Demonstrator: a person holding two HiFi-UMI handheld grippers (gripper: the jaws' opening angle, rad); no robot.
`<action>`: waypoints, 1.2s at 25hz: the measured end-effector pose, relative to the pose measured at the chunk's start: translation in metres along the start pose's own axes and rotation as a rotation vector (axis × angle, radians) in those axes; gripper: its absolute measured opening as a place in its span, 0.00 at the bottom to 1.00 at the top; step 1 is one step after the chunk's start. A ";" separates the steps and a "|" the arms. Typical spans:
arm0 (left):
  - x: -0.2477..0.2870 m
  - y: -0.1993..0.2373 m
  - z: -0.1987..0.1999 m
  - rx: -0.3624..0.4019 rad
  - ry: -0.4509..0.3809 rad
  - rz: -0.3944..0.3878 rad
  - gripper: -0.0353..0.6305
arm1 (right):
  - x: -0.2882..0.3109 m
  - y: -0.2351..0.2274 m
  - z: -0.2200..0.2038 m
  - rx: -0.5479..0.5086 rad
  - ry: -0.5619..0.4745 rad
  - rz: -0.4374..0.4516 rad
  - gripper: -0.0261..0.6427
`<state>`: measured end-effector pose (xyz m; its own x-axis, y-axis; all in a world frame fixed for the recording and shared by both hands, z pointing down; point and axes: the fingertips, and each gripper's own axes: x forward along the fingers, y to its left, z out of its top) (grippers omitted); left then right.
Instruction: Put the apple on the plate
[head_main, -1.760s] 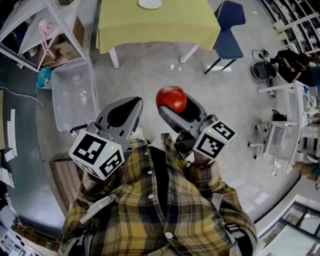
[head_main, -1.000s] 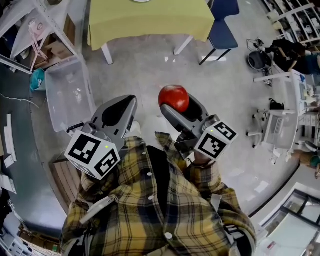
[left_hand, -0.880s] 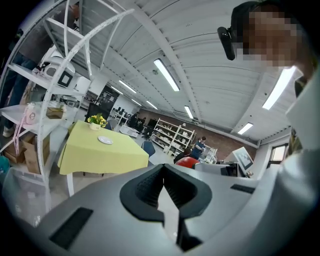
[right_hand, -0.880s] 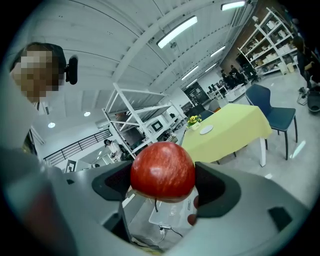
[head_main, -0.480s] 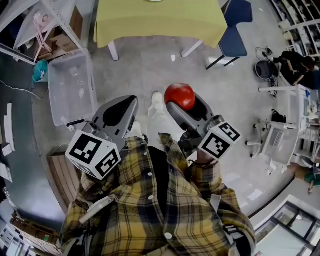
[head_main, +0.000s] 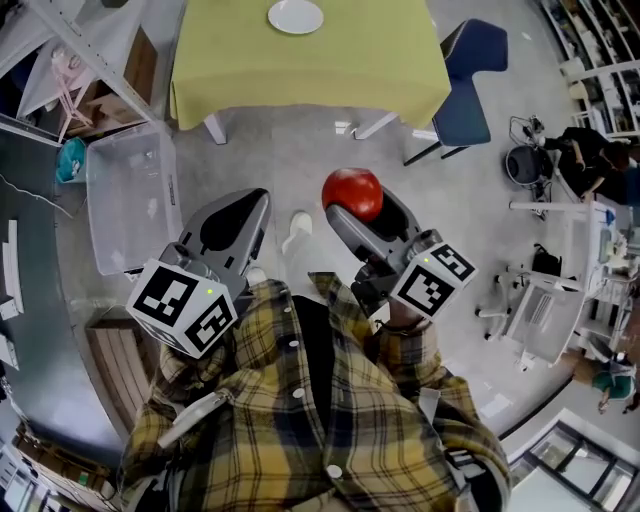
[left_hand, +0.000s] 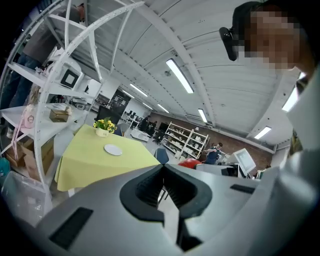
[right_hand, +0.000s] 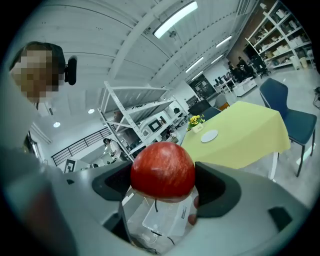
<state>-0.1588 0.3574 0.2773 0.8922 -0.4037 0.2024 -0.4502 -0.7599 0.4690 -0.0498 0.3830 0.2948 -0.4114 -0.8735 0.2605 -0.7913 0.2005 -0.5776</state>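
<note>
A wide room with a pale grey concrete floor (head_main: 300, 150) fills the head view, and the gripper views show its white ceiling crossed by long strip lights (left_hand: 179, 76). At the top centre of the frame stands a worktop (head_main: 340, 70) draped in a yellow-green cloth that hangs over its white legs. A white metal rack (head_main: 70, 45) occupies the upper left corner, with a clear plastic bin (head_main: 125, 205) on the floor just below it, and a dark blue chair (head_main: 468, 85) sits at the worktop's right edge. The lower half of the frame is taken up by the person's yellow plaid shirt (head_main: 300, 420). The left tongs (head_main: 232, 215) are held out over the floor at centre left with their jaws pressed together and nothing between them. The right tongs (head_main: 362, 205), at the centre, are clamped on a red apple (head_main: 352, 192), which is held in the air over the floor, well apart from the worktop. A small white plate (head_main: 296, 16) lies on the cloth near the top edge, and the right gripper view shows a pot of yellow flowers (right_hand: 196, 122) just behind it.
</note>
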 end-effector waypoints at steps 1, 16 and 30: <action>0.010 0.002 0.007 -0.001 -0.004 0.006 0.06 | 0.004 -0.008 0.011 -0.004 0.003 0.004 0.60; 0.137 0.007 0.058 0.006 -0.050 0.066 0.07 | 0.020 -0.102 0.102 -0.046 0.043 0.058 0.60; 0.156 0.042 0.063 -0.011 -0.025 0.113 0.06 | 0.054 -0.125 0.105 0.035 0.048 0.094 0.60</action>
<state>-0.0408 0.2307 0.2747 0.8348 -0.4990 0.2327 -0.5469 -0.7032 0.4543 0.0743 0.2638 0.2997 -0.5052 -0.8289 0.2402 -0.7320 0.2642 -0.6280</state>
